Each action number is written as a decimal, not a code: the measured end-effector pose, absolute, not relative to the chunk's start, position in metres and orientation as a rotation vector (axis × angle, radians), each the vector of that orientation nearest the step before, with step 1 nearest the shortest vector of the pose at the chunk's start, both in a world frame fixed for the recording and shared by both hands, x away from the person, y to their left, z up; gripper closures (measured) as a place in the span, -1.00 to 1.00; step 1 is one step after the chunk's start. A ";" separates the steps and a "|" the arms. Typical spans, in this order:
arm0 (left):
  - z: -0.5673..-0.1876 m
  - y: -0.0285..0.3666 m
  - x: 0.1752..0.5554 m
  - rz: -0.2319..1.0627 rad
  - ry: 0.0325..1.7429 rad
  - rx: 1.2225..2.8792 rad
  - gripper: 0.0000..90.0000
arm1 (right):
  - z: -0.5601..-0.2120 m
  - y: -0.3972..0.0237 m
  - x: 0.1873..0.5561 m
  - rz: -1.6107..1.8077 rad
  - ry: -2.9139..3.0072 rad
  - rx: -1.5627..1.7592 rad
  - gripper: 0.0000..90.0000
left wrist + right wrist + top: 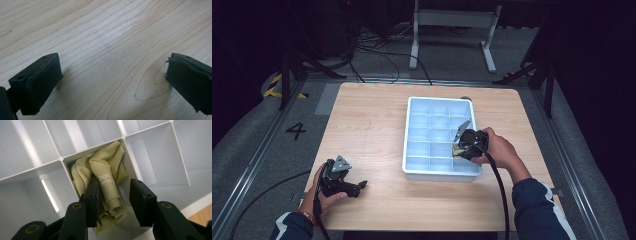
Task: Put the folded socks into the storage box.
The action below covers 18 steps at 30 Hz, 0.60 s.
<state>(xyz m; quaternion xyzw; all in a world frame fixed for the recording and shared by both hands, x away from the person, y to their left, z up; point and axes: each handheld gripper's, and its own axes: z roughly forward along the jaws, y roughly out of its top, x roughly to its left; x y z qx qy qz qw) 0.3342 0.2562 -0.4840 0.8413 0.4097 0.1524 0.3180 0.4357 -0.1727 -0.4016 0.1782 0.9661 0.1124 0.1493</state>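
Right gripper view gives me a rolled yellow cloth (106, 187) lying in one compartment of the white tray (30, 173); my right gripper (113, 202) has its jaws parted around it, one touching; my left gripper (112, 82) rests spread over the bare wooden table (105, 37).

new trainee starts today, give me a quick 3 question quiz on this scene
1. True or false: the left tongs are shut on a cloth.
2. What lies between the right tongs? A) a bolt B) a yellow-green cloth C) nothing
3. The cloth sits in a compartment of the white ____.

Key: 1. False, they rest open on the wooden table. 2. B; the jaws stand apart around it. 3. tray.
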 end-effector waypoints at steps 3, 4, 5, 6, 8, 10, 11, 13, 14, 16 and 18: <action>-0.484 0.256 0.334 0.401 1.078 2.213 -0.99 | -0.398 -0.177 0.434 0.355 2.768 0.519 0.34; -0.484 0.256 0.334 0.401 1.078 2.213 -0.99 | -0.397 -0.178 0.434 0.370 2.766 0.523 0.34; -0.484 0.256 0.334 0.404 1.077 2.214 -0.99 | -0.396 -0.180 0.433 0.378 2.764 0.523 0.33; -0.484 0.256 0.334 0.404 1.077 2.214 -0.99 | -0.395 -0.181 0.433 0.385 2.757 0.530 0.33; -0.484 0.256 0.334 0.404 1.077 2.213 -0.99 | -0.393 -0.184 0.432 0.406 2.753 0.532 0.33; -0.484 0.256 0.334 0.403 1.077 2.213 -0.99 | -0.391 -0.187 0.430 0.427 2.743 0.540 0.32; -0.484 0.256 0.334 0.404 1.077 2.214 -0.99 | -0.389 -0.188 0.429 0.435 2.741 0.540 0.32; -0.484 0.256 0.334 0.404 1.077 2.213 -0.99 | -0.387 -0.190 0.427 0.450 2.733 0.540 0.32; -0.484 0.256 0.334 0.404 1.077 2.213 -0.99 | -0.385 -0.190 0.426 0.461 2.730 0.537 0.32; -0.484 0.256 0.334 0.404 1.076 2.214 -0.99 | -0.383 -0.192 0.424 0.473 2.727 0.534 0.32; -0.484 0.256 0.334 0.404 1.076 2.214 -0.99 | -0.381 -0.193 0.422 0.490 2.719 0.531 0.32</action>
